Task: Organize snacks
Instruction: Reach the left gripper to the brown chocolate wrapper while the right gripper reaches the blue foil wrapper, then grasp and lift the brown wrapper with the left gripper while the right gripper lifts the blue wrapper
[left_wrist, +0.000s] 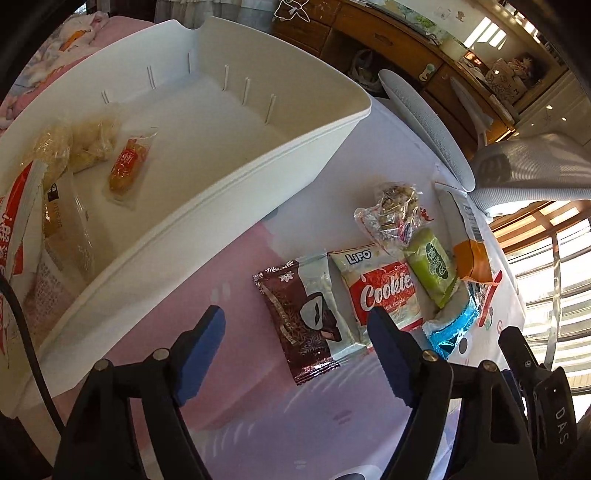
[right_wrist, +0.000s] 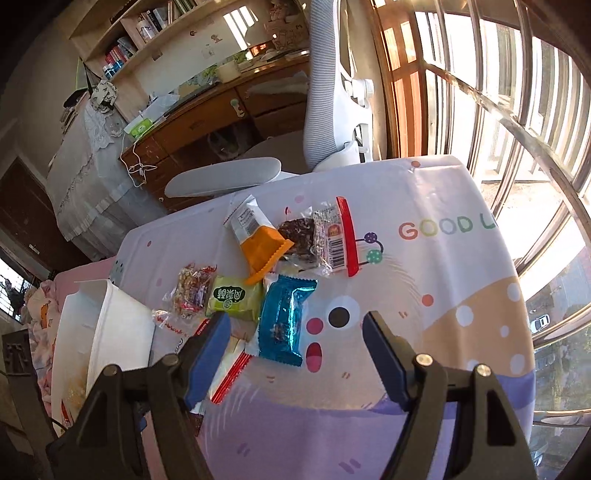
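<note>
My left gripper (left_wrist: 297, 321) is open above a brown chocolate-bar packet (left_wrist: 303, 317), which lies flat on the cloth between its blue pads. To the right lie a red and white Cookies packet (left_wrist: 384, 291), a green packet (left_wrist: 432, 266) and a clear nut packet (left_wrist: 395, 210). The white bin (left_wrist: 258, 173) at the left holds several snacks, among them an orange-red one (left_wrist: 127, 164). My right gripper (right_wrist: 295, 321) is also open, over a shiny blue packet (right_wrist: 282, 321). Beyond it lie the green packet (right_wrist: 234, 299), an orange packet (right_wrist: 264, 251) and a red-edged clear packet (right_wrist: 338, 236).
The printed tablecloth (right_wrist: 443, 258) covers the table, whose far edge meets a grey office chair (right_wrist: 321, 92). A barred window (right_wrist: 517, 110) is at the right, a wooden desk (right_wrist: 207, 122) behind. The white bin (right_wrist: 122, 325) stands left of the snack pile.
</note>
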